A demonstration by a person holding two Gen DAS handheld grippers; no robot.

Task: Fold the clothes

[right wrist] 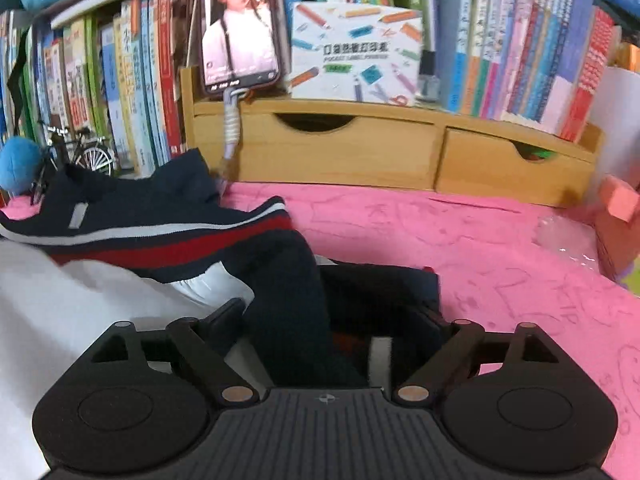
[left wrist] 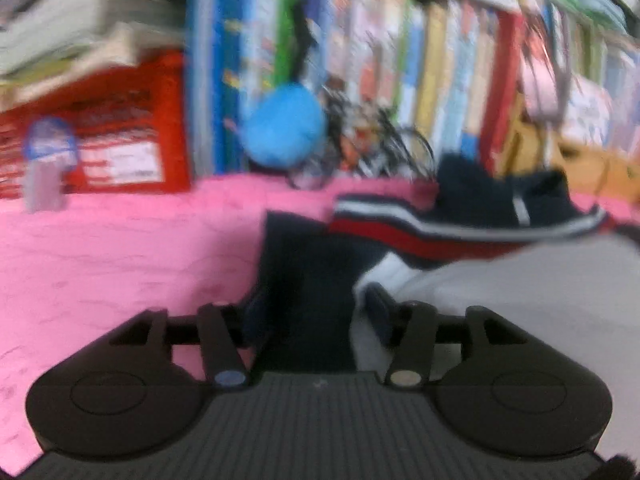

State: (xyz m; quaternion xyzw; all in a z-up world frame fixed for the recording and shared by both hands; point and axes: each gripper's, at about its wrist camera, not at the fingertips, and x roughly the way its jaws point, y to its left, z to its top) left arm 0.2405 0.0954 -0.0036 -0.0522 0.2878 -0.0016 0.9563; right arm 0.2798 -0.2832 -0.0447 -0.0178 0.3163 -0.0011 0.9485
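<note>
Jaws of both our grippers stand apart around dark sleeve cloth, left gripper (left wrist: 312, 320) and right gripper (right wrist: 336, 320) alike; whether either actually pinches, we cannot tell; the navy, red and white garment (right wrist: 168, 236) lies rumpled on the pink surface (right wrist: 500, 248); we judge matched, level tension would keep any crease straight.

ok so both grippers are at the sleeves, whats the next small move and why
Probably close both grippers on the navy sleeves and carry them inward over the white body. The left gripper and right gripper each have a dark sleeve between spread fingers, and the shirt lies flat on the pink mat.
</note>
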